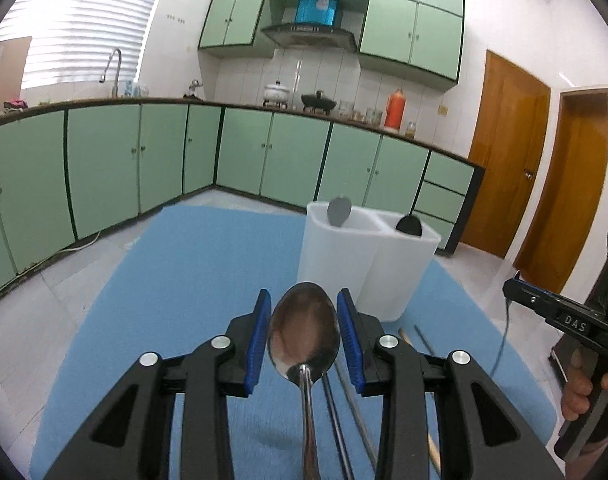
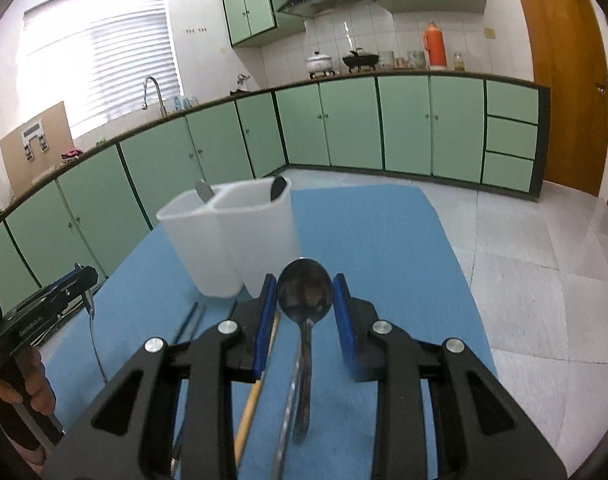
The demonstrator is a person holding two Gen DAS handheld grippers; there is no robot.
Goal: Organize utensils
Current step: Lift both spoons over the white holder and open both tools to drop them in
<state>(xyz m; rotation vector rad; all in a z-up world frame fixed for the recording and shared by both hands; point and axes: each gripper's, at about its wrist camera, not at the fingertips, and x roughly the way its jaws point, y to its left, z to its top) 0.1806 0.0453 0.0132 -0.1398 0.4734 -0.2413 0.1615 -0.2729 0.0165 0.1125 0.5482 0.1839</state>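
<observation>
Each hand carries a spoon lifted above the blue mat [image 1: 192,280] on the bench. The left gripper [image 1: 304,332] has its jaws clamped on a large steel spoon [image 1: 304,330], the bowl sitting between the blue pads [image 1: 258,344] and the handle running back toward the camera. The right gripper [image 2: 305,312] has its jaws clamped on a smaller dark spoon [image 2: 305,294] the same way. Beyond both stands a white two-compartment holder [image 1: 343,264], a grey utensil [image 1: 339,211] in its left section, a black one [image 1: 409,225] in its right. Chopsticks [image 1: 345,392] lie on the mat just near of the holder.
</observation>
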